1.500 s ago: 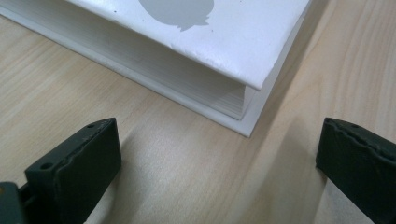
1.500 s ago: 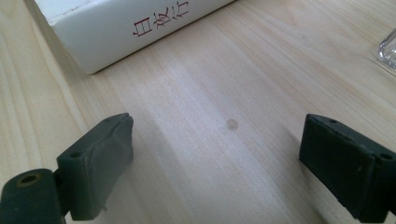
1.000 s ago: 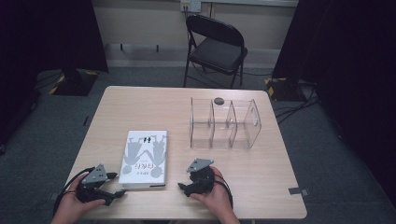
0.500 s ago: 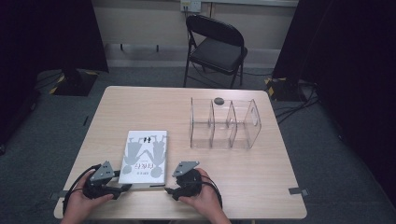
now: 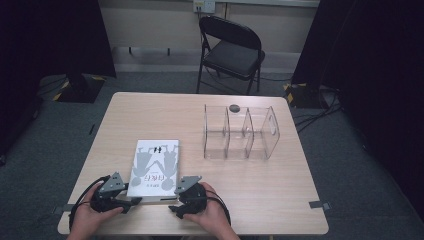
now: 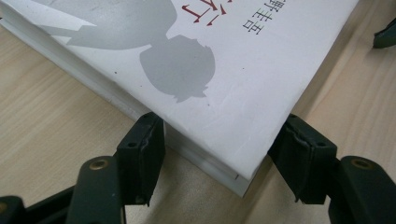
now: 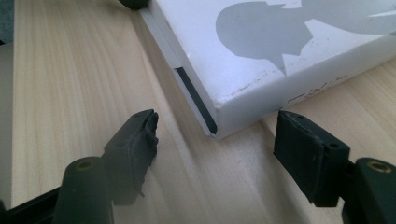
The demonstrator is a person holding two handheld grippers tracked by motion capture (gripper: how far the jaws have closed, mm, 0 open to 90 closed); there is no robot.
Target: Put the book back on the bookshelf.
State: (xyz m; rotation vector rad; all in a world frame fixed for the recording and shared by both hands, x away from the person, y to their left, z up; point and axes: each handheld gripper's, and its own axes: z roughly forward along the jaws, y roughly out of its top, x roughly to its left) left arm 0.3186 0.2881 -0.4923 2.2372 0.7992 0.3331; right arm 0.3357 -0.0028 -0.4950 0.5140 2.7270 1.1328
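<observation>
**Two grippers at the near corners of a white book**

The left gripper [image 5: 131,202] sits at the near left of the worktop [image 5: 260,200], held in the person's left hand [image 5: 92,216]. Its jaws have just been closing and now stand at a middling width astride the book's [image 5: 155,165] near left corner. In the left gripper view the book [image 6: 205,70] lies flat, its corner between the two pads [image 6: 142,154], which sit right against its edges; whether they press on it cannot be told.

The book, white with grey figures on its cover, lies flat on the near left part of the worktop.

Just right of its near edge is the right gripper [image 5: 174,211], held in the right hand [image 5: 210,217]. Its jaws have also just been closing; in the right gripper view they stand fairly wide, with the book's [image 7: 289,51] other near corner just ahead of the gap and both pads [image 7: 135,135] apart from it.

Farther off to the right stands a clear divided organiser [image 5: 240,150], with a small dark round thing [image 5: 234,107] beyond it. A folding chair [image 5: 231,52] stands on the floor past the worktop's far edge.
</observation>
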